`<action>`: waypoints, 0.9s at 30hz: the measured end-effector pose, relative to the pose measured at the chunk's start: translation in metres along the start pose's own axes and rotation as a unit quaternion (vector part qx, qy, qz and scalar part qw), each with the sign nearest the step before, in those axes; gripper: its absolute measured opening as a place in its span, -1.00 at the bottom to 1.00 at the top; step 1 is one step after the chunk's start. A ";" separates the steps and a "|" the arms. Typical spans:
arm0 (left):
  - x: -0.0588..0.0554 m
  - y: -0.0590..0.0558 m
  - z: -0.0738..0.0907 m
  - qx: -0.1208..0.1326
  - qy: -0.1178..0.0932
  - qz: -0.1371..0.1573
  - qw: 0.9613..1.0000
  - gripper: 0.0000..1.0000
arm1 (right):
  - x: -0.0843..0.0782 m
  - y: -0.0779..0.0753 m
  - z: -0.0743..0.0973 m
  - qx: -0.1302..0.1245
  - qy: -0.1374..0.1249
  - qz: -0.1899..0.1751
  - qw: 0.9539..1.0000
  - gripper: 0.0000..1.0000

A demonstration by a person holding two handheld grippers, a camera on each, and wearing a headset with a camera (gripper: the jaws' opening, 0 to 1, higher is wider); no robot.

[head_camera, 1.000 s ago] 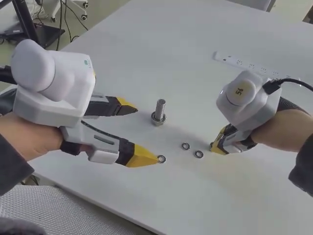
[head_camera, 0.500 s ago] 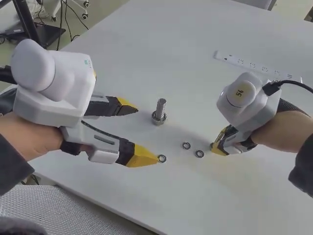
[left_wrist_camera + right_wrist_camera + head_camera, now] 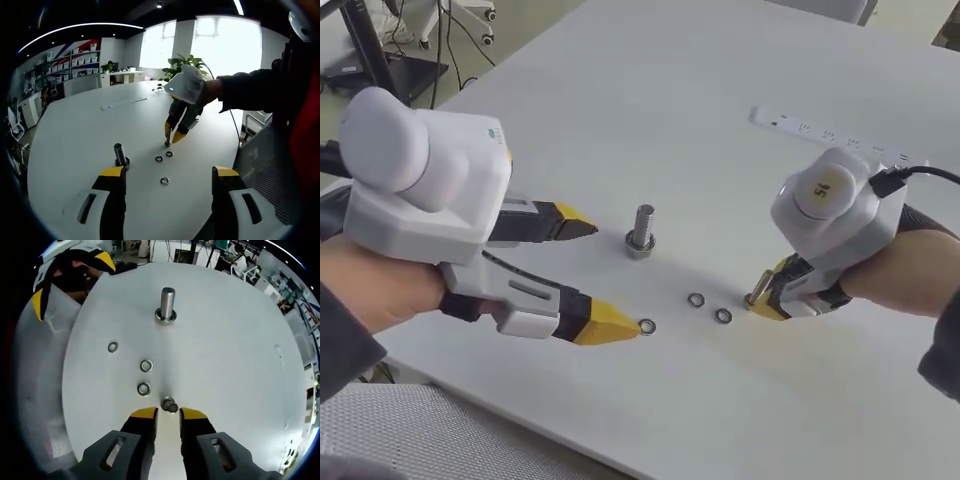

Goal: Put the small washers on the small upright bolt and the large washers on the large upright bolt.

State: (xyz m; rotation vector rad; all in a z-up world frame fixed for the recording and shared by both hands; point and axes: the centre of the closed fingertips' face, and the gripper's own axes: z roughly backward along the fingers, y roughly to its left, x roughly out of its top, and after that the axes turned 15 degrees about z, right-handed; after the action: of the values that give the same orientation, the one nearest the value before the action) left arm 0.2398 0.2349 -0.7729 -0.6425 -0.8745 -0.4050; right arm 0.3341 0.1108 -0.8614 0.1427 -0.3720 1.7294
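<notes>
A: Status?
B: Near edge of the tabletop: left gripper is spread wide and holds nothing. First washer lies flat just beside its nearer jaw tip. Second washer and third washer lie a bit farther in, between the two grippers.
A: Right side?
B: Right gripper has its jaws nearly together and looks to be pinching the small bolt at the tips. Bolt is tilted, just beside the third washer. Large bolt stands upright toward the middle.
A: Step?
B: My read: standing the small bolt up, no stacking yet. Next it needs setting vertical and a clean release, no tipping. Then pick a thin, flat washer.
</notes>
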 end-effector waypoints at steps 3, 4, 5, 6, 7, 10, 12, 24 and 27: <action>0.000 0.000 0.000 -0.001 0.001 -0.001 1.000 0.39 | 0.002 0.000 0.003 -0.004 -0.004 -0.001 1.000 -0.62; 0.000 0.000 0.000 0.000 0.001 -0.001 1.000 0.39 | 0.003 0.000 0.005 -0.006 -0.005 -0.001 1.000 -0.61; 0.000 -0.001 0.000 -0.001 0.001 -0.001 1.000 0.38 | 0.003 0.000 0.006 -0.008 -0.007 -0.001 1.000 -0.61; 0.000 -0.001 0.000 -0.001 0.000 -0.001 1.000 0.39 | 0.004 0.000 0.007 -0.009 -0.008 -0.002 1.000 -0.61; 0.000 -0.001 0.001 -0.001 -0.001 -0.001 1.000 0.39 | 0.005 0.000 0.009 -0.011 -0.011 -0.002 1.000 -0.61; 0.000 -0.001 0.001 -0.002 0.000 -0.002 1.000 0.39 | 0.003 -0.001 0.012 -0.016 -0.015 -0.005 1.000 -0.60; 0.000 -0.002 0.001 -0.003 0.000 -0.003 1.000 0.38 | 0.002 -0.001 0.014 -0.020 -0.018 -0.008 1.000 -0.60; 0.001 -0.003 0.001 -0.005 -0.001 -0.005 1.000 0.39 | 0.004 0.010 0.033 -0.040 -0.037 -0.023 0.998 -0.58; 0.001 -0.004 0.001 -0.004 -0.002 -0.005 1.000 0.39 | 0.007 0.017 0.038 -0.039 -0.053 -0.033 0.997 -0.57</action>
State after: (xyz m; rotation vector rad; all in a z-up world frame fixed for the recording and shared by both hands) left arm 0.2381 0.2326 -0.7704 -0.6470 -0.8799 -0.4176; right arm 0.3117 0.1027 -0.8268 0.1893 -0.5074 1.6438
